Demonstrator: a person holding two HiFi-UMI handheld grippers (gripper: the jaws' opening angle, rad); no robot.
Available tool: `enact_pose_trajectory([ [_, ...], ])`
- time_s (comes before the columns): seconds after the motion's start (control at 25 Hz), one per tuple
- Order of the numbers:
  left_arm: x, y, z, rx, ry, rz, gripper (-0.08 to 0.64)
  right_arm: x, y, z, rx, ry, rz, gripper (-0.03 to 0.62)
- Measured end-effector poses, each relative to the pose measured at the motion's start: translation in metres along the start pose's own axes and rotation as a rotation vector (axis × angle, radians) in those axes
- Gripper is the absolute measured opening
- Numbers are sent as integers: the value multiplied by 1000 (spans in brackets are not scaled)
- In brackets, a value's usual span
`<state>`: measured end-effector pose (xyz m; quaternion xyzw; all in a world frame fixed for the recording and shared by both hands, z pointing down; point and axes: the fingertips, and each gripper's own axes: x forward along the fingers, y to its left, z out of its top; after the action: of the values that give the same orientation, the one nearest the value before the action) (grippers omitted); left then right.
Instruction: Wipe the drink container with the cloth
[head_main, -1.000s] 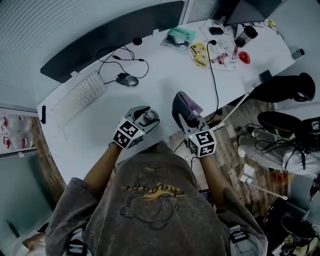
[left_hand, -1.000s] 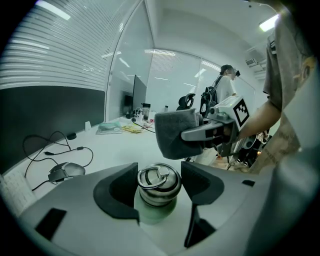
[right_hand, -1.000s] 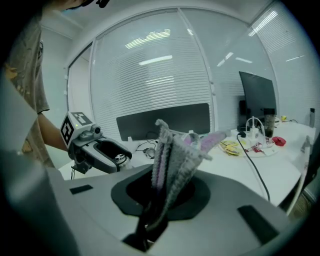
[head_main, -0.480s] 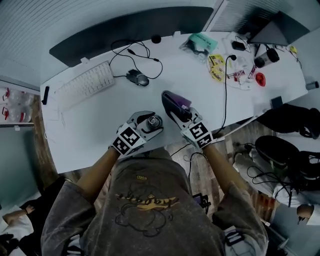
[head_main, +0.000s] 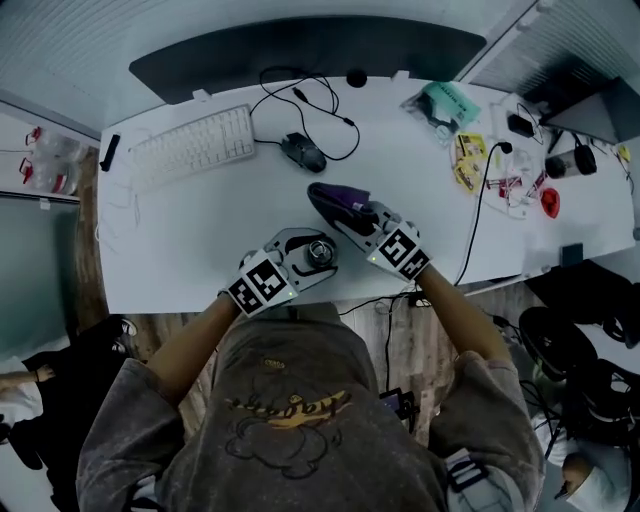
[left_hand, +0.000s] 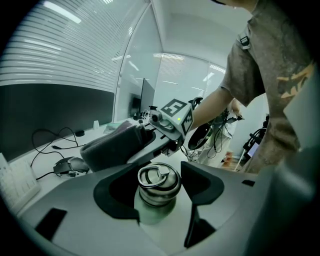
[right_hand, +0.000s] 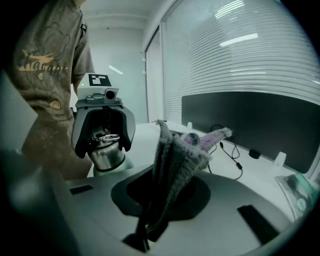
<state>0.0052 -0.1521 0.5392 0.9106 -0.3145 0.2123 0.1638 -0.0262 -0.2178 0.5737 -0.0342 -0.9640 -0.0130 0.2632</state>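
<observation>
The drink container (head_main: 321, 250) is a metal bottle with a ring-handled lid (left_hand: 157, 181). My left gripper (head_main: 312, 257) is shut on it and holds it upright above the white desk (head_main: 200, 250). In the left gripper view the bottle (left_hand: 156, 192) sits between the two dark jaws. My right gripper (head_main: 350, 213) is shut on a grey and purple cloth (head_main: 336, 204), which stands bunched between its jaws in the right gripper view (right_hand: 175, 165). The cloth hangs just right of and beyond the bottle (right_hand: 107, 152), close to it but apart.
On the desk lie a keyboard (head_main: 192, 146), a mouse (head_main: 302, 152) with its cable, a long dark monitor base (head_main: 300, 55), and clutter at the far right (head_main: 480, 150). The desk's front edge runs just under both grippers.
Both grippers have shifted forward over the desk, and the cloth has come closer to the bottle. The head camera has swung, so the desk now looks level.
</observation>
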Motion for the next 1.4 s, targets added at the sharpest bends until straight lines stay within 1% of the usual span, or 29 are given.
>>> enact_pose_trajectory([
  [0.16,-2,0,-1,-16,-1,22,275,16,2,8,-45,-3,115,55],
  [0.36,-2,0,-2,-32,-1,36,273,35,15,15,-56,-18,224,54],
  [0.48,-3,-1,-3,-39,-3,44,273,44,29,18,-67,-17,304,54],
  [0.64,-3,0,-4,-46,-6,50,272,48,39,17,-55,-4,402,51],
  [0.8,-2,1,-3,-55,-8,48,272,49,41,16,-64,20,465,51],
  [0.96,-2,2,-2,-65,-11,42,272,46,42,12,-111,72,526,49],
  [1.08,-2,2,-3,-64,-12,37,272,43,43,8,-139,101,546,49],
  [1.4,-1,2,-1,-65,-16,18,272,28,40,-2,-152,157,583,48],
])
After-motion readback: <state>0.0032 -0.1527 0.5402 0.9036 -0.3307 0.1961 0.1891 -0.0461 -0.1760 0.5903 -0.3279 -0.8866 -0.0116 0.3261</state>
